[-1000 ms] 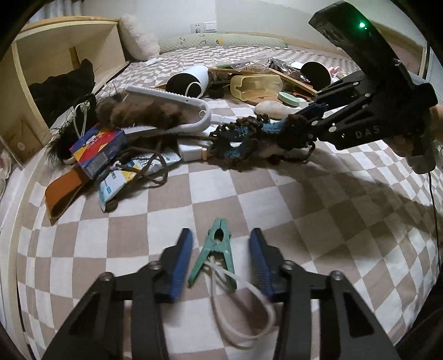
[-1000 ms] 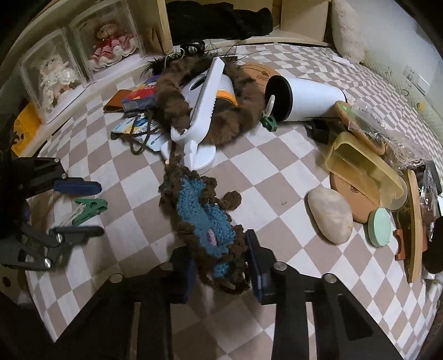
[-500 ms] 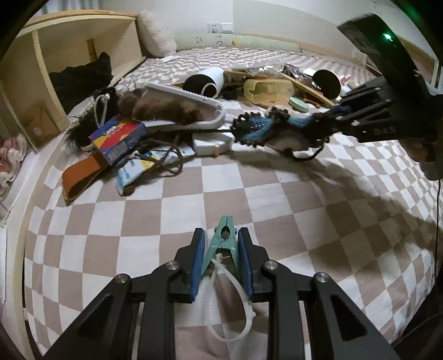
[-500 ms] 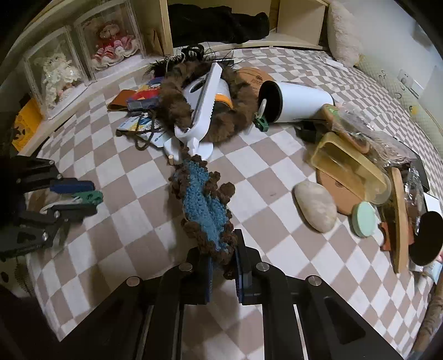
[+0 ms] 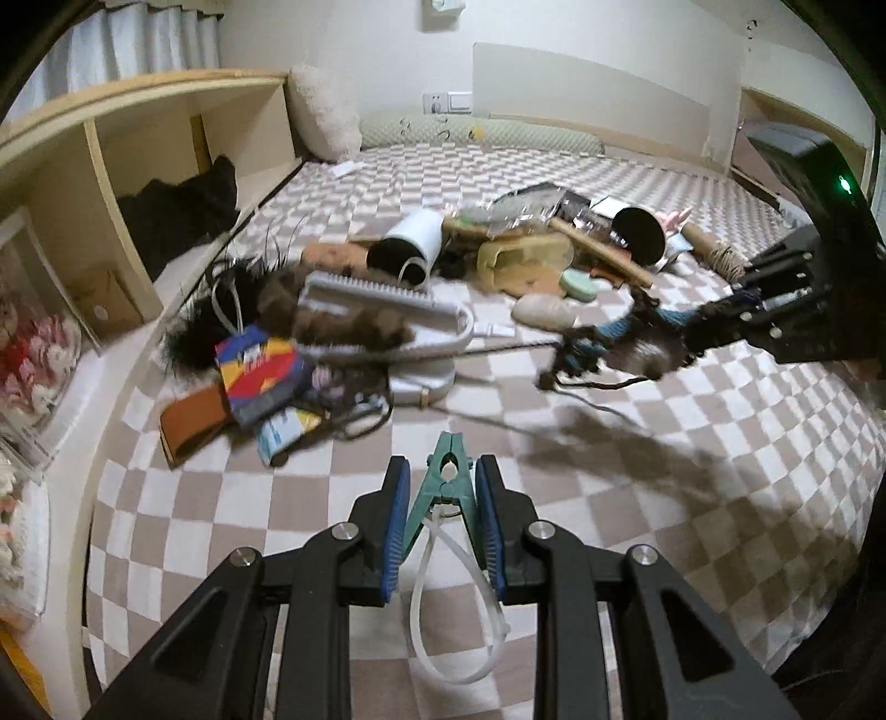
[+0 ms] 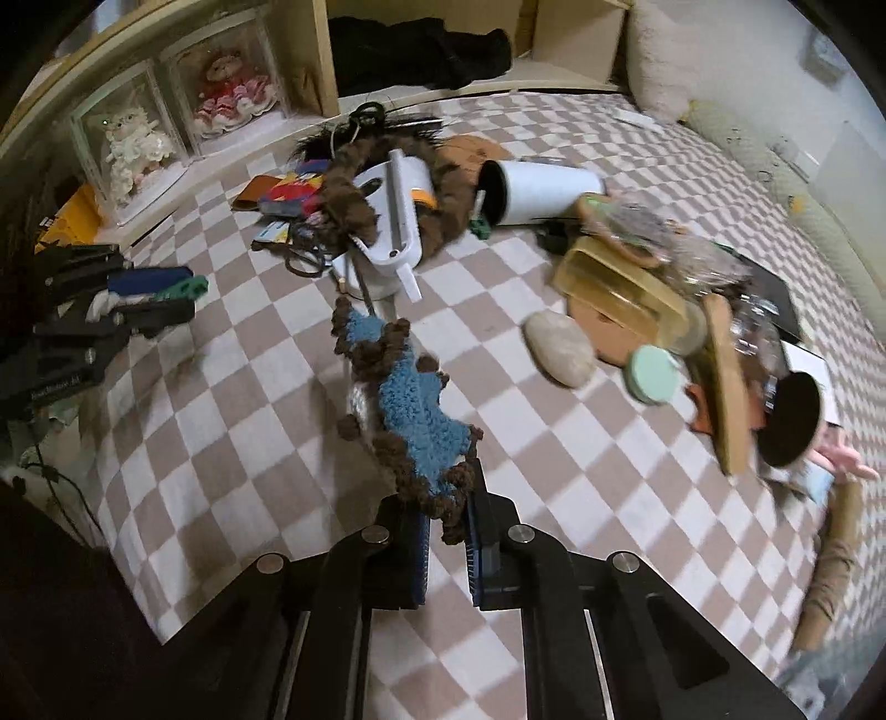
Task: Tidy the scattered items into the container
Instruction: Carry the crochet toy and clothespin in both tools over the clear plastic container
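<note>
Clothespin [image 5: 446, 487] pinched in my left gripper [image 5: 443, 526] above the checkered mat [image 5: 637, 498], my right gripper [image 6: 446, 545] clamped on a blue-brown knit [image 6: 412, 421] lifted off it, yellow container [image 6: 620, 293] lying in clutter beyond.

A brown-and-white checkered cover [image 5: 637, 482] spreads across the scene; a pale wooden shelf unit [image 5: 138, 138] stands at left, a white wall [image 5: 360, 44] with a socket plate [image 5: 448, 102] far behind
</note>
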Available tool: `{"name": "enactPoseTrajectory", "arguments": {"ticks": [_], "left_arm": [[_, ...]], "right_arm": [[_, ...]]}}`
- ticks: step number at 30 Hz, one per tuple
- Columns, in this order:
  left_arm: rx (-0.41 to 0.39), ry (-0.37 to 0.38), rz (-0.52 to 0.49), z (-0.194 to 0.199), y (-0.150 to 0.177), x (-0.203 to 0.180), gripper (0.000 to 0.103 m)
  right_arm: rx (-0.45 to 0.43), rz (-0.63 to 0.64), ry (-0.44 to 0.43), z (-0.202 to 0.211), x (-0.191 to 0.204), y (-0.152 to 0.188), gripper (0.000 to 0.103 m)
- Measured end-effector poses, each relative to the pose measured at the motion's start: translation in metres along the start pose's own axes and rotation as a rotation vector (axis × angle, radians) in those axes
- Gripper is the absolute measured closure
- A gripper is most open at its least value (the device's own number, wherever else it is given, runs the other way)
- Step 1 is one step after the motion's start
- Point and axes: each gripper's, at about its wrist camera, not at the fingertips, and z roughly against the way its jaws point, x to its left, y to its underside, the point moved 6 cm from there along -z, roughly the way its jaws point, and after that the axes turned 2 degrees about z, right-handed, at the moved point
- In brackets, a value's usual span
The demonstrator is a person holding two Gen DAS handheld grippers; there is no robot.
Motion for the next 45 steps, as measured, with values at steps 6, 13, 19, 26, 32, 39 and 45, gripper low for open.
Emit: {"name": "enactPoseTrajectory", "arguments": {"ticks": [6, 13, 19, 26, 32, 39, 45], "left_arm": [[-0.021, 0.000, -0.017, 0.014, -0.020, -0.017, 0.079], [-0.044, 0.002, -0.025, 0.025, -0.038, -0.032, 0.079], [-0.072, 0.012, -0.047, 0.030, -0.058, -0.050, 0.079], [-0.104, 0.049, -0.081, 0.034, -0.077, -0.078, 0.079], [-0.131, 0.095, -0.116, 0.036, -0.095, -0.111, 0.079], [-0.191, 0.144, -0.153, 0.050, -0.127, -0.154, 0.079], [-0.247, 0.185, -0.185, 0.067, -0.156, -0.191, 0.079]], "right_arm": [[-0.010, -0.019, 0.071, 0.032, -0.018, 0.024, 0.092], [-0.006, -0.099, 0.171, 0.059, -0.058, 0.056, 0.092], [-0.006, -0.204, 0.276, 0.087, -0.105, 0.090, 0.092], [-0.019, -0.326, 0.400, 0.126, -0.151, 0.132, 0.092], [-0.085, -0.421, 0.419, 0.162, -0.171, 0.152, 0.092], [-0.204, -0.436, 0.415, 0.197, -0.167, 0.145, 0.092], [-0.305, -0.444, 0.426, 0.230, -0.169, 0.140, 0.092]]}}
